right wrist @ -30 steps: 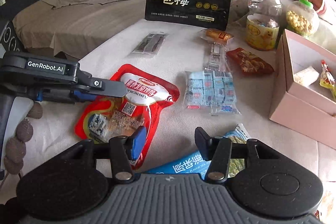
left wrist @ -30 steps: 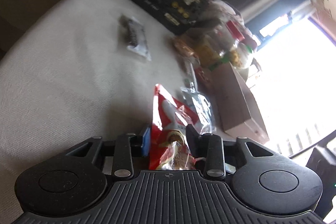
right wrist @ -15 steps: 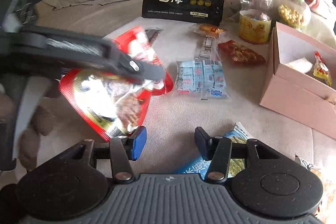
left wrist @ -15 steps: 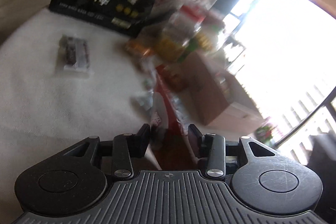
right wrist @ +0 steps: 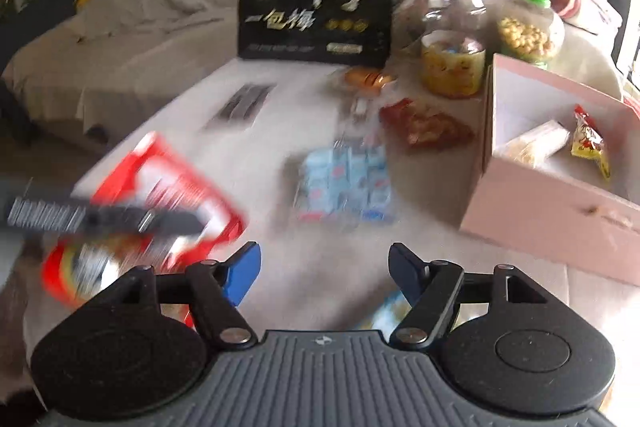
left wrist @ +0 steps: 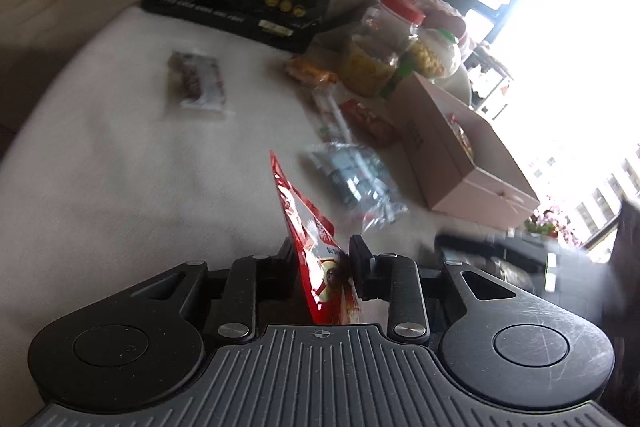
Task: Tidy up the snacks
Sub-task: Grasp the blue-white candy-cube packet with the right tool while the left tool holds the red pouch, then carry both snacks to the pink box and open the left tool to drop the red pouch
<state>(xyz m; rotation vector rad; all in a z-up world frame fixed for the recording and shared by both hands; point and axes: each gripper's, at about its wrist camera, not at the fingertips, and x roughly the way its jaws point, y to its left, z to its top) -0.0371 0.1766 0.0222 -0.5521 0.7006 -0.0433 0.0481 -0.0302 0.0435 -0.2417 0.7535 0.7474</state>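
Note:
My left gripper [left wrist: 322, 255] is shut on a red snack pouch [left wrist: 308, 227] and holds it edge-on above the cloth-covered table. In the right wrist view the same pouch [right wrist: 168, 187] hangs blurred at the left under the left gripper [right wrist: 104, 217]. My right gripper [right wrist: 324, 267] is open and empty, low over the table's near side. An open pink box [right wrist: 552, 163] with a few snacks inside stands at the right; it also shows in the left wrist view [left wrist: 460, 155].
A blue-and-clear packet [right wrist: 344, 183], a dark red packet [right wrist: 424, 125], a small grey packet [right wrist: 244, 101], a large black bag [right wrist: 316, 9] and two jars [right wrist: 452, 39] lie on the table. A blue pack [right wrist: 384, 311] lies under my right gripper. A sofa stands behind.
My left gripper has lifted the red pouch off the table and turned it edge-on. My right gripper has opened wider and stayed near the same place.

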